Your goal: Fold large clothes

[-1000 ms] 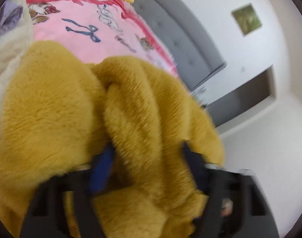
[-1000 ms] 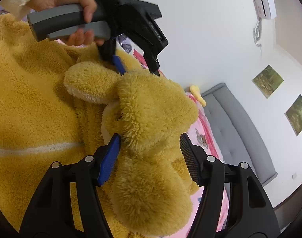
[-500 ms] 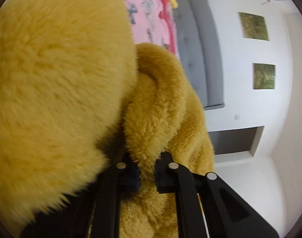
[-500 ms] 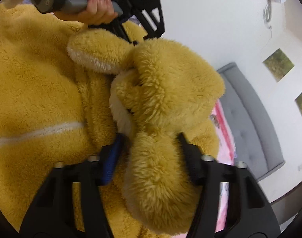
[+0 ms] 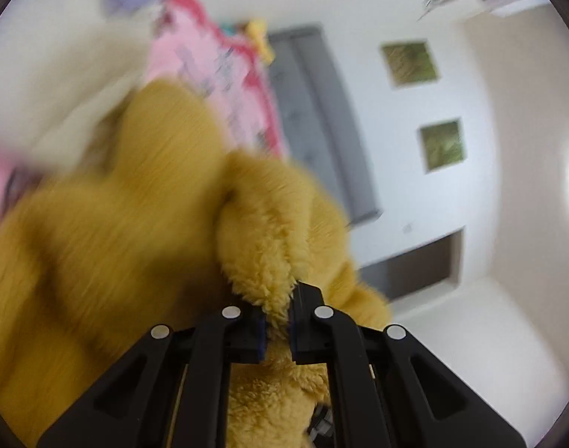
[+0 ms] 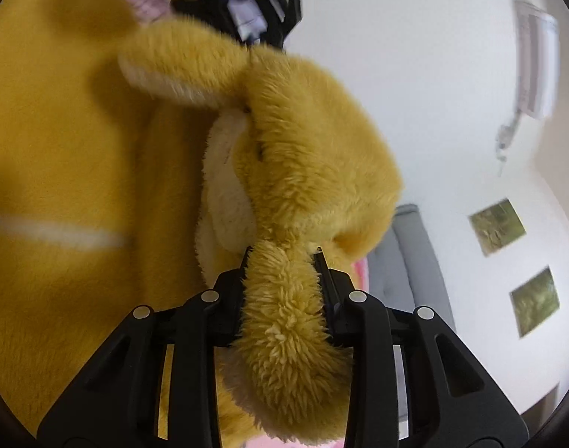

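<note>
Ahead of the tool and to its left lies a pink patterned blanket [image 5: 206, 71] with a red edge, blurred. A small yellow thing [image 5: 260, 35] sits at its far end, against a grey padded headboard [image 5: 321, 119]. Two green pictures [image 5: 409, 63] hang on the white wall to the right, and an air conditioner [image 6: 536, 59] is mounted higher up.

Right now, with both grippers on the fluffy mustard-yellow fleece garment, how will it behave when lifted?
Probably floppy: the fluffy mustard-yellow fleece garment bunches into soft rolls between the closing right gripper. Its pile squashes thin inside the shut left gripper, so the grip likely holds. Bulky, perhaps heavy; loose parts should sag.
</note>
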`<control>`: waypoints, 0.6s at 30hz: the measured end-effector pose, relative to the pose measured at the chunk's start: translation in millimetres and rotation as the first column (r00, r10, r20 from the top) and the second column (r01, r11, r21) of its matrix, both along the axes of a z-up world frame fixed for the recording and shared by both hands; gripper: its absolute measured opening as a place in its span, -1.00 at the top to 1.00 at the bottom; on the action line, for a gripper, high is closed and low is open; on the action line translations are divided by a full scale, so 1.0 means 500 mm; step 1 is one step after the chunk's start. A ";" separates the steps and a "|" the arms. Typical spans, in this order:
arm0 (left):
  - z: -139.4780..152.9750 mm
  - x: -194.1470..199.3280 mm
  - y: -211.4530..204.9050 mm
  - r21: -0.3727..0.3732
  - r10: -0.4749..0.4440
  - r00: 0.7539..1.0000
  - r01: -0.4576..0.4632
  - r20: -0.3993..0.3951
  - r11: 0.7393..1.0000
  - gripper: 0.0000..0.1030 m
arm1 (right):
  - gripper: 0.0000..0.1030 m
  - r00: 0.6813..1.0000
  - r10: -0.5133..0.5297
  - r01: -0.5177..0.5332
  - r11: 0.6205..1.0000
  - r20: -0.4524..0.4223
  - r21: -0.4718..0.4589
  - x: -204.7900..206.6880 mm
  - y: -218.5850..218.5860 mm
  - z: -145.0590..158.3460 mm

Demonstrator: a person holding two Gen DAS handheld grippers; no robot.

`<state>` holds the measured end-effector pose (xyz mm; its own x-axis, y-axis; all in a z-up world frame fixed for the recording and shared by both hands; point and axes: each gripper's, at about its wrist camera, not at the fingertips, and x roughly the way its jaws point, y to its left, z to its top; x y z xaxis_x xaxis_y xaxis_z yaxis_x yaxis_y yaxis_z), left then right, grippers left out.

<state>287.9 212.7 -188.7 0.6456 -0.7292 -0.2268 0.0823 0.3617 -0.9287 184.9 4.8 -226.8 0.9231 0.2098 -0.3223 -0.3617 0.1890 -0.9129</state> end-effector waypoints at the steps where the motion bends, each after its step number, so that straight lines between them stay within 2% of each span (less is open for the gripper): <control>1: -0.027 -0.006 -0.001 0.016 -0.009 1.000 0.009 -0.027 1.000 0.85 | 0.45 1.000 -0.009 0.007 0.999 -0.028 -0.052 -0.006 -0.006 -0.034; 3: -0.083 -0.021 -0.014 0.007 -0.020 0.997 0.021 -0.073 1.000 0.85 | 0.45 0.999 -0.012 0.008 0.997 -0.046 -0.079 -0.030 -0.020 -0.066; 4: -0.103 -0.032 -0.018 -0.025 -0.002 0.997 0.000 -0.080 1.000 0.84 | 0.45 0.997 -0.025 0.020 0.997 -0.068 -0.073 -0.042 -0.027 -0.077; 6: -0.112 -0.045 -0.023 -0.041 0.027 0.997 -0.030 -0.069 0.999 0.84 | 0.44 0.994 -0.056 0.053 0.998 -0.097 -0.036 -0.061 -0.030 -0.083; 7: -0.106 -0.047 -0.029 -0.005 0.037 0.997 -0.037 -0.061 0.999 0.83 | 0.44 0.992 -0.072 0.070 0.997 -0.106 -0.023 -0.071 -0.030 -0.084; 8: -0.095 -0.045 -0.036 0.046 0.035 0.998 -0.032 -0.058 0.998 0.82 | 0.36 0.990 -0.091 0.088 0.996 -0.109 -0.025 -0.076 -0.029 -0.087; 10: -0.081 -0.054 -0.041 0.079 0.034 0.998 -0.030 -0.046 0.996 0.82 | 0.19 0.989 -0.098 0.096 0.995 -0.109 -0.030 -0.087 -0.017 -0.084; 11: -0.066 -0.056 -0.038 0.099 0.031 0.999 -0.028 -0.029 0.995 0.81 | 0.05 0.993 -0.076 0.077 0.997 -0.086 -0.003 -0.109 -0.008 -0.071; 13: -0.029 -0.064 -0.032 0.154 0.012 1.000 -0.016 0.025 0.988 0.79 | -0.01 0.993 -0.018 0.031 0.994 -0.114 0.109 -0.130 -0.012 -0.026; 14: -0.001 -0.068 -0.034 0.196 -0.010 0.998 -0.002 0.061 0.981 0.77 | -0.11 0.993 0.006 0.015 0.985 -0.121 0.172 -0.138 -0.017 -0.002; 15: 0.029 -0.072 -0.040 0.249 -0.040 0.994 0.014 0.097 0.968 0.77 | -0.17 0.994 0.018 0.012 0.962 -0.108 0.272 -0.146 -0.025 0.041; 16: 0.055 -0.078 -0.051 0.315 -0.065 0.990 0.023 0.122 0.949 0.73 | -0.23 0.993 0.029 0.008 0.947 -0.112 0.320 -0.148 -0.030 0.065; 17: 0.085 -0.082 -0.067 0.399 -0.097 0.984 0.030 0.148 0.916 0.73 | -0.31 0.993 0.042 0.003 0.920 -0.106 0.392 -0.147 -0.038 0.101; 18: 0.105 -0.088 -0.079 0.455 -0.124 0.979 0.037 0.163 0.890 0.73 | -0.31 0.994 0.039 0.009 0.906 -0.105 0.424 -0.143 -0.040 0.120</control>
<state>243.8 173.2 -136.1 0.6505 -0.6295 -0.4249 0.2814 0.7194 -0.6350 113.5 -15.3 -166.9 0.8832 0.3620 -0.2982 -0.4597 0.5424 -0.7032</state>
